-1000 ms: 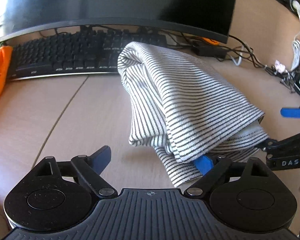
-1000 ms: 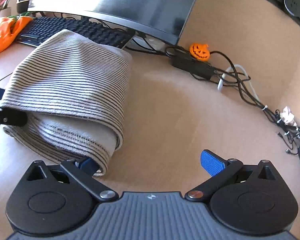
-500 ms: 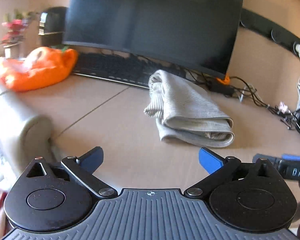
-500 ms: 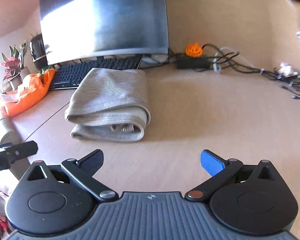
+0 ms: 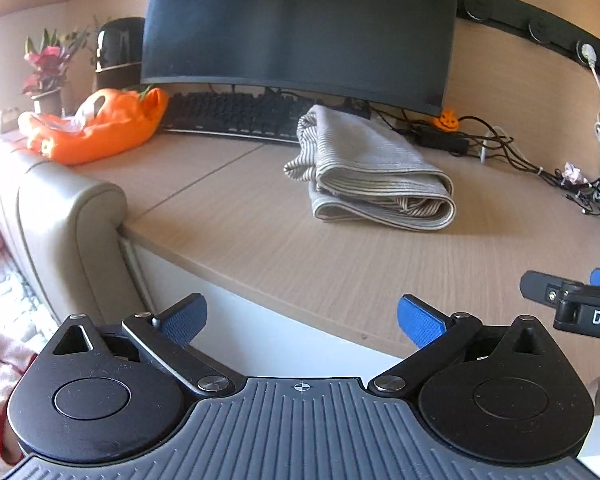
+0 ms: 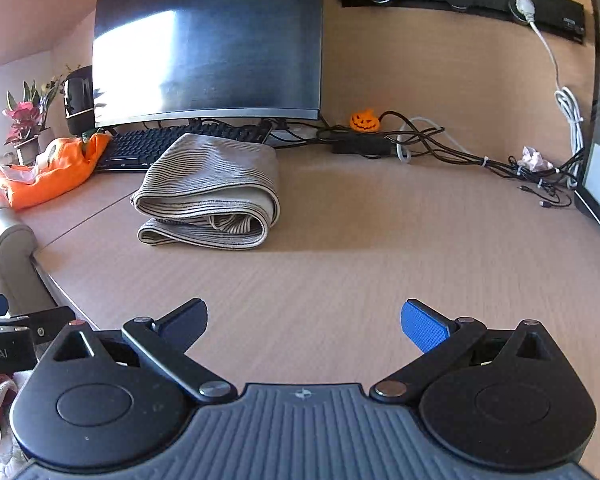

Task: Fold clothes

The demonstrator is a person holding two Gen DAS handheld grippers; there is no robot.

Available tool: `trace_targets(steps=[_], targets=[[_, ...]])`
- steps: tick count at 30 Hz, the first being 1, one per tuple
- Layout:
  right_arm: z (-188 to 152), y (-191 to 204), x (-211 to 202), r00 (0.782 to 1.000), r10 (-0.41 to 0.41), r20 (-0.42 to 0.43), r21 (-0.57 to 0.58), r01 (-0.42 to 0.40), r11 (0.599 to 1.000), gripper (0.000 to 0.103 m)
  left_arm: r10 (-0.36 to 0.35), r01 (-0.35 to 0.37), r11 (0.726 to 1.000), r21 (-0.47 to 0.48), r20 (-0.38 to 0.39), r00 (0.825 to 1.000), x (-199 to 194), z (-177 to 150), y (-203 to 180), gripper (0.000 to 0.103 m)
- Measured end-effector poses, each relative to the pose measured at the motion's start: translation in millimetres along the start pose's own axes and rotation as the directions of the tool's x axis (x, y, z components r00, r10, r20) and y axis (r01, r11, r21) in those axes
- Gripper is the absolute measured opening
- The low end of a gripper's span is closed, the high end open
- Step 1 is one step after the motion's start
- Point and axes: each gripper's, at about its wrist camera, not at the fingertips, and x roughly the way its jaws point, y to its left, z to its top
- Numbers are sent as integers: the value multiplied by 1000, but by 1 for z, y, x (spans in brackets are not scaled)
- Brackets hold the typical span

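Pulled back off the striped garment (image 6: 208, 188), left gripper (image 5: 300, 320) and right gripper (image 6: 304, 322) both wide, empty; folded near tabletop (image 6: 380, 264) back edge, touching keyboard (image 5: 236, 114).

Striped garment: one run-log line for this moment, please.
striped garment: folded on desk | left tool: open, empty | right tool: open, empty

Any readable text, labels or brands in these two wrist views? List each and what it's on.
"DA", cut off by the frame edge: white letters on the black right gripper seen in the left wrist view.
"bot.AI", start cut off: white letters on the black left gripper seen in the right wrist view.
Black keyboard keys: too small to read.
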Motion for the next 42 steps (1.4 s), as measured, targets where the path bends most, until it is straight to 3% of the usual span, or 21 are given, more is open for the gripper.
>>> trace_targets(steps=[26,42], targets=[[-4,-2,0,999,32,-21,-20,-33,999,103,-33,33,999,26,6,999,-1,1,-12,103],[-3,-7,0,1000,5,-21,-34,-6,999,103,-20,20,999,46,2,1000,1,5,-19,103]])
